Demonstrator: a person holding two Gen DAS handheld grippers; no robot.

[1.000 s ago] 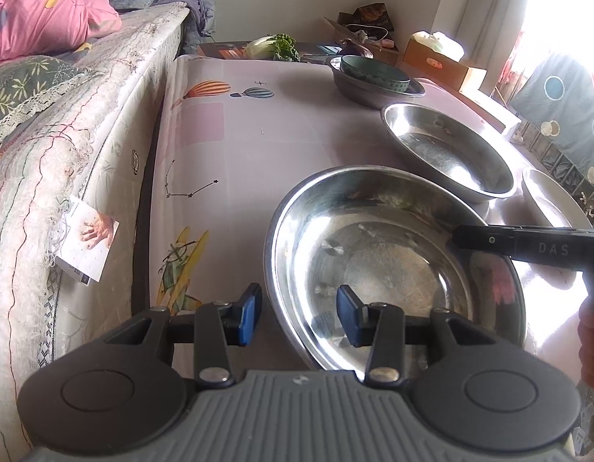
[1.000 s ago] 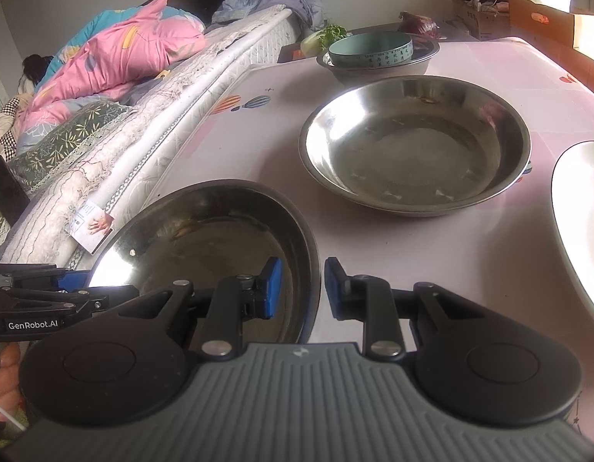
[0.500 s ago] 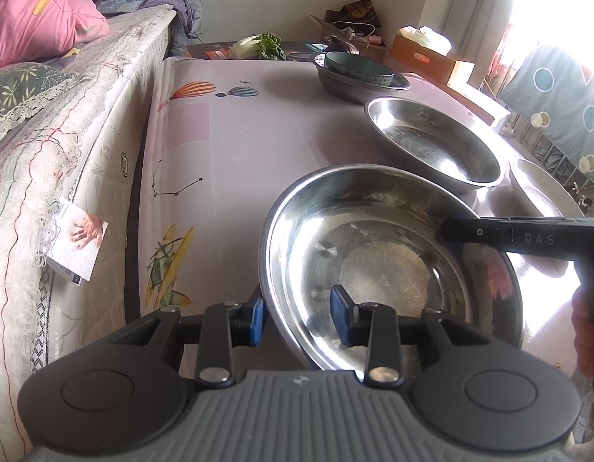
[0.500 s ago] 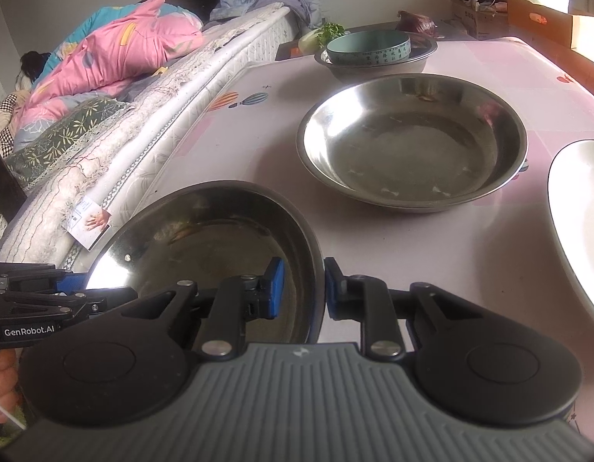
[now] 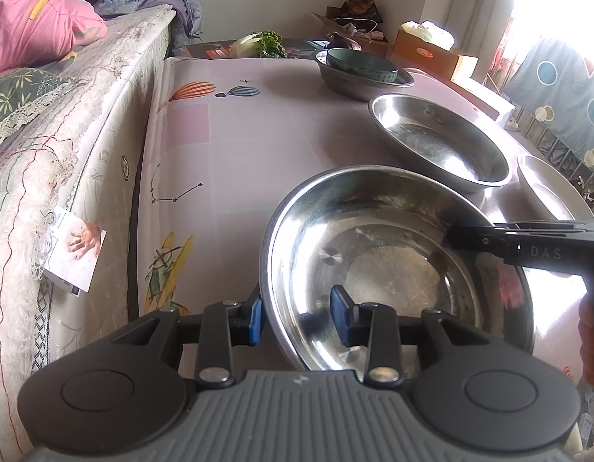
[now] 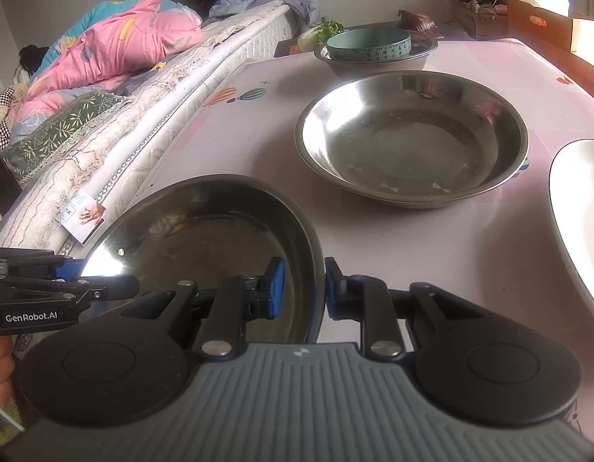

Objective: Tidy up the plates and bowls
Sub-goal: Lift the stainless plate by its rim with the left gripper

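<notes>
Black left gripper [image 5: 297, 317] and right gripper [image 6: 301, 288], blue-padded fingers [image 5: 254, 317], silver screws, ribbed grey bodies.

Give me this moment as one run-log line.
left tool: shut on near steel basin left rim, just closed further | right tool: shut on right rim | second basin: empty, beyond | teal bowl: nested in far basin

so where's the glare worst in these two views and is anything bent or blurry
Left wrist view: the window at upper right is blown out white, and glare washes the white plate; the bed edge bows with the fisheye. Right wrist view: a bright hotspot sits on the near steel bowl, the white plate is overexposed, and the corners go dark.
</notes>
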